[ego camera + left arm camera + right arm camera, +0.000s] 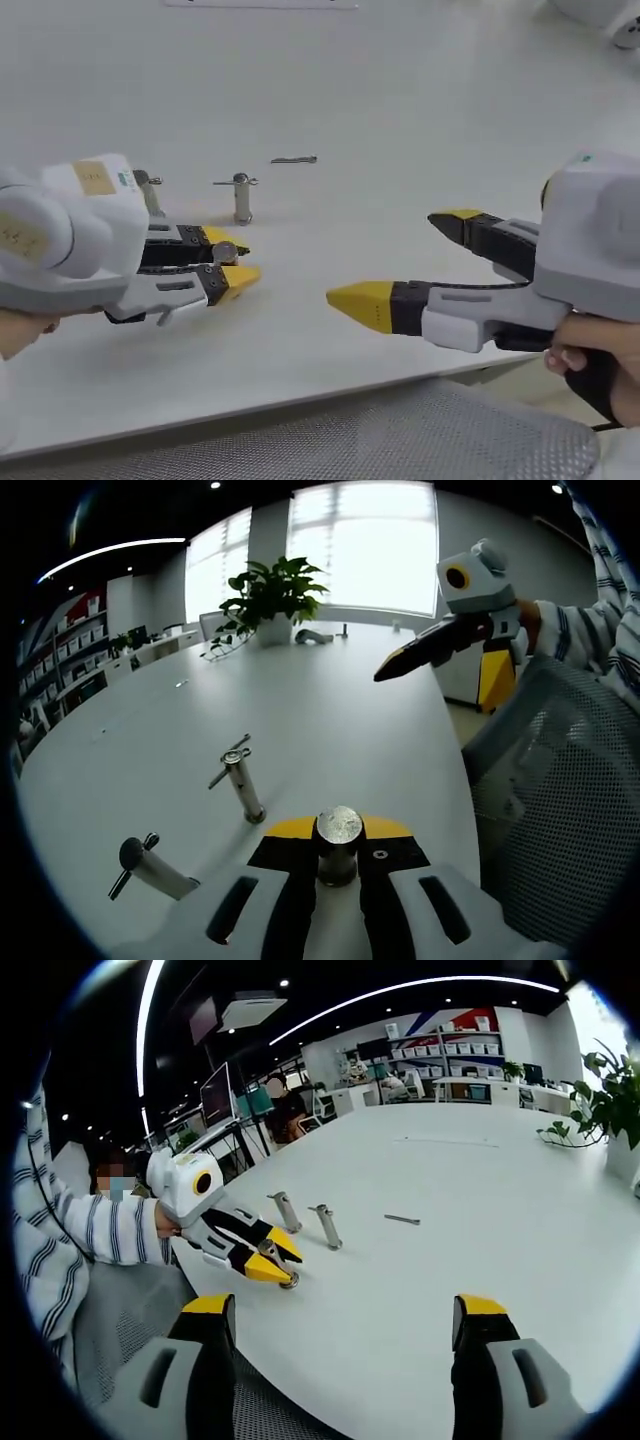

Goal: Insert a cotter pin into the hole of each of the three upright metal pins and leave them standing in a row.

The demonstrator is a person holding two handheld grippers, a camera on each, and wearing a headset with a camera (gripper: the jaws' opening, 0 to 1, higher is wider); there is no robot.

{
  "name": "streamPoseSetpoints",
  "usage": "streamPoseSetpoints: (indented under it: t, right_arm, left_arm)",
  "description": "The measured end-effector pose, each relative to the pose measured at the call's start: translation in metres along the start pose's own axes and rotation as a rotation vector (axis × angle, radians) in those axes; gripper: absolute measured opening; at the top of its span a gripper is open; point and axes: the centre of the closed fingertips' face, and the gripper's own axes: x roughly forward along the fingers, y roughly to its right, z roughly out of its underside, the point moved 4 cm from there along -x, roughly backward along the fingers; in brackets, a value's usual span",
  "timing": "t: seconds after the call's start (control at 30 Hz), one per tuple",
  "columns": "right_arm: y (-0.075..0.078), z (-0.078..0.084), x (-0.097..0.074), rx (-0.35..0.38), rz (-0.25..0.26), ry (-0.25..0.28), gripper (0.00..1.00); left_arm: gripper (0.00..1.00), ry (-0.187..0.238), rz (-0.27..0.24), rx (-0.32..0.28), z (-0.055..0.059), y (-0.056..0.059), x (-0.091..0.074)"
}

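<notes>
My left gripper (238, 261) (339, 832) is shut on an upright metal pin (225, 253) (339, 845) that stands on the white table; I see no cotter pin in it. Behind it stand two more metal pins, one in the middle (243, 199) (243, 787) and one at the left (148, 191) (152, 866), each with a cotter pin through its head. A loose cotter pin (294, 160) (403, 1219) lies flat farther back. My right gripper (395, 257) (345, 1318) hovers open and holds nothing, right of the pins. In the right gripper view the left gripper (262, 1255) sits beside both standing pins (327, 1226).
The white table (400, 110) stretches far back, and its front edge runs just below the grippers. A mesh chair back (420, 440) sits under that edge. A potted plant (270, 595) stands at the far end of the table.
</notes>
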Motion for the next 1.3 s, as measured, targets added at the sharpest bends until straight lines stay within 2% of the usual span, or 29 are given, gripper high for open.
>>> streamPoseSetpoints:
  t: [0.2,0.3,0.57,0.67,0.77,0.87,0.97,1.03,1.17,1.3]
  right_arm:
    - [-0.001,0.0,0.001,-0.005,-0.003,-0.005,0.88]
    - [-0.002,-0.002,0.001,-0.008,-0.001,-0.001,0.88]
    - [0.001,-0.002,0.001,-0.012,0.008,-0.005,0.88]
    - [0.002,-0.001,0.0,-0.015,0.01,-0.011,0.88]
    - [0.003,-0.001,0.0,-0.024,0.013,-0.021,0.88]
    - [0.006,-0.004,-0.003,-0.031,0.024,-0.024,0.88]
    - [0.01,-0.006,-0.006,-0.048,0.037,-0.038,0.88]
    - [0.014,-0.006,-0.008,-0.06,0.048,-0.051,0.88]
    - [0.021,-0.007,-0.011,-0.088,0.064,-0.078,0.85]
    - [0.025,-0.009,-0.011,-0.143,0.075,-0.111,0.82]
  left_arm:
    - [0.12,0.003,0.017,-0.015,-0.002,0.0,-0.001]
    - [0.15,0.021,0.025,-0.017,-0.007,0.0,-0.006]
    - [0.41,0.051,0.078,-0.026,-0.014,0.013,-0.033]
    - [0.49,0.04,0.04,-0.03,-0.011,0.012,-0.045]
    - [0.51,0.047,0.039,-0.06,-0.009,0.015,-0.056]
    - [0.62,0.067,0.04,-0.096,-0.009,0.02,-0.063]
    - [0.71,0.043,0.037,-0.084,-0.003,0.024,-0.067]
    - [0.73,0.039,0.032,-0.091,-0.001,0.025,-0.069]
    - [0.82,0.044,0.02,-0.143,0.004,0.026,-0.074]
    - [0.98,0.04,0.008,-0.172,0.01,0.025,-0.079]
